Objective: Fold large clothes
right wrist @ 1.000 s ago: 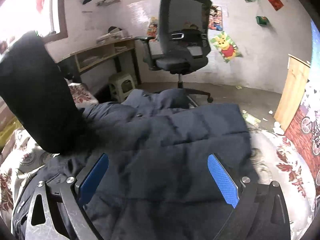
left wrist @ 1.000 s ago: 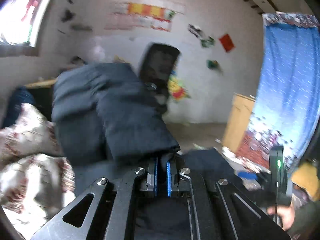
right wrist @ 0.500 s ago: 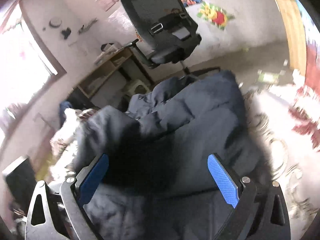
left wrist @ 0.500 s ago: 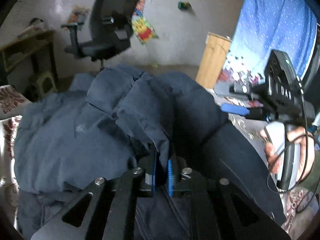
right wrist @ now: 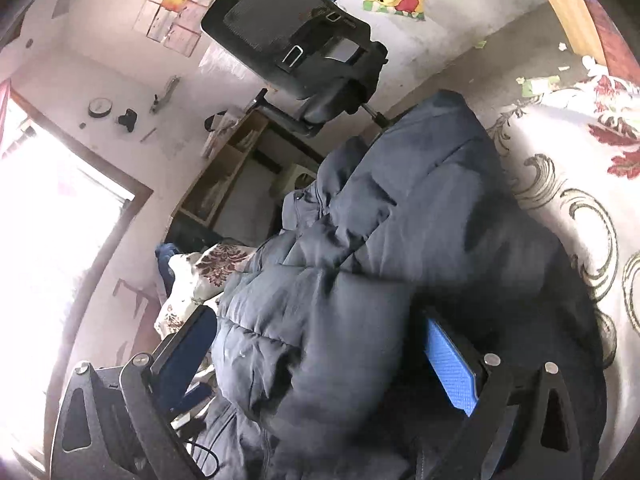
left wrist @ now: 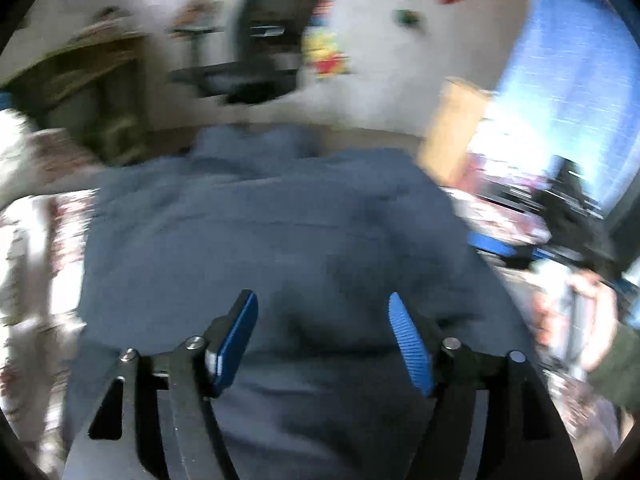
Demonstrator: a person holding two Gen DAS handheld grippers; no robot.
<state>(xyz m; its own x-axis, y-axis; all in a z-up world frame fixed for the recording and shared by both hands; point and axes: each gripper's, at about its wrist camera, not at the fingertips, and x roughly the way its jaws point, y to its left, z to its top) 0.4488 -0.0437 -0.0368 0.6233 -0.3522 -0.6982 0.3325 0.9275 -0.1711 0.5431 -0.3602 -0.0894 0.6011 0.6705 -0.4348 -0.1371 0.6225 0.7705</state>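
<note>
A large dark navy padded jacket [left wrist: 280,232] lies in a folded heap on a floral bedspread [right wrist: 568,184]. It also fills the right wrist view [right wrist: 380,272]. My left gripper [left wrist: 324,336] is open and empty, its blue pads just above the jacket's near part. My right gripper [right wrist: 320,344] is open, its jaws wide on either side of a puffy fold of the jacket without closing on it. In the blurred left wrist view the right gripper [left wrist: 520,248] and the hand holding it show at the right.
A black office chair [right wrist: 300,48] stands beyond the bed's end. A wooden desk with shelves [right wrist: 224,168] and a small stool are by the wall. A bright window [right wrist: 48,240] is at the left. A blue curtain [left wrist: 568,80] hangs at the right.
My left gripper carried a pinched part of the jacket across onto the heap, then opened and let it go. The right gripper stayed open and tilted over the jacket.
</note>
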